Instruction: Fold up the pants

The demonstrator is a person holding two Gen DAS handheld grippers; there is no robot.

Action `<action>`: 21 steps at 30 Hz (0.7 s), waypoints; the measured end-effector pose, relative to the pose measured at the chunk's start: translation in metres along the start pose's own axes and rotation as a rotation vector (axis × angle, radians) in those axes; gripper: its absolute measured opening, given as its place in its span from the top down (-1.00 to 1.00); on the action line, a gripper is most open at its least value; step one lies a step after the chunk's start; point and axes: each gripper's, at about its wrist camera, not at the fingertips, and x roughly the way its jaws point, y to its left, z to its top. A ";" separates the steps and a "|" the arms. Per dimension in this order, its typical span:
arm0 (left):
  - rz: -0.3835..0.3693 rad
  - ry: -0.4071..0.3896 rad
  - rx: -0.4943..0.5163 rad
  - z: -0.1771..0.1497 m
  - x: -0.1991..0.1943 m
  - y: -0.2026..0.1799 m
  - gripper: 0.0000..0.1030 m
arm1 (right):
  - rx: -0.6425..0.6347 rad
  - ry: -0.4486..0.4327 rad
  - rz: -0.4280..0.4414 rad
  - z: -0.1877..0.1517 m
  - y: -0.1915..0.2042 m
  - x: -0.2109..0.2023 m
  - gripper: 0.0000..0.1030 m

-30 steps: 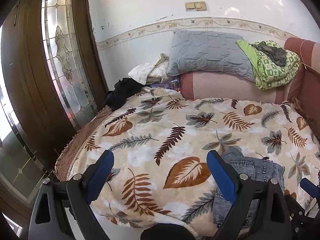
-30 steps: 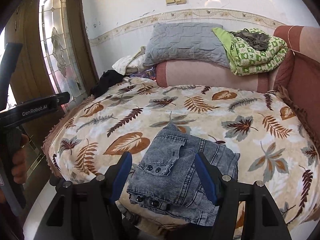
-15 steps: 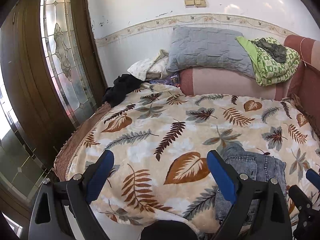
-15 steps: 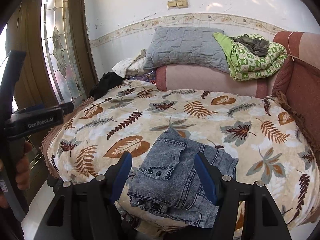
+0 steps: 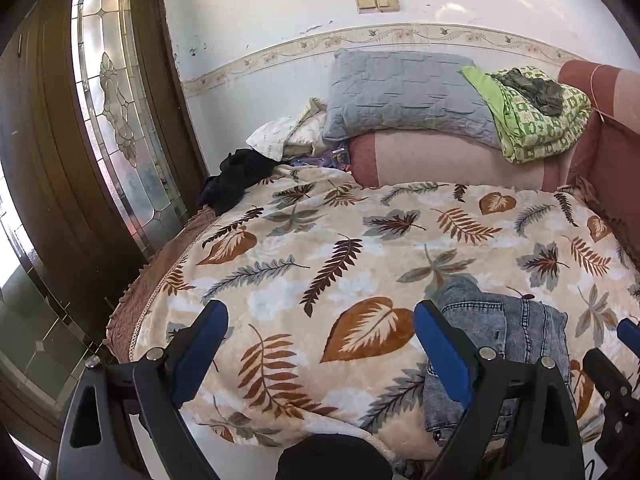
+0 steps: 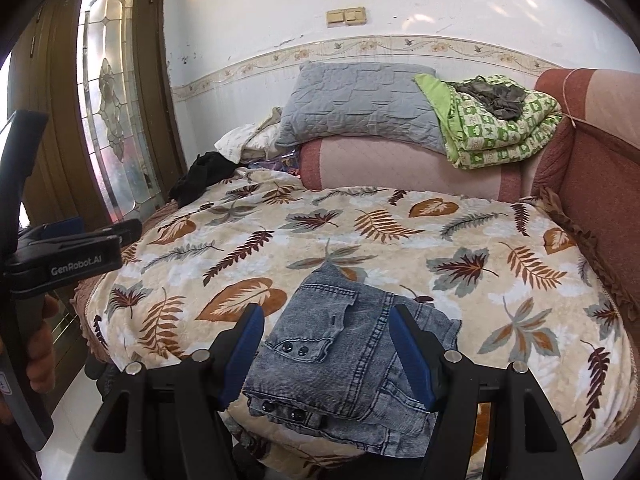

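Jeans (image 6: 344,352) lie already folded in compact bundle at near edge of bed (image 6: 520,280), approx. between my right tongs (image 6: 326,344), which stand open w/ nothing gripped. Left tongs (image 5: 320,344) also open, empty, over blanket beside the jeans. Denim looks thick, heavy, not slippery; I would pinch the stacked folded edge, not one layer.
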 end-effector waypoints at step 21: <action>-0.052 -0.034 0.052 0.000 -0.019 -0.027 -0.83 | 0.073 -0.058 -0.067 0.004 -0.039 -0.015 -0.33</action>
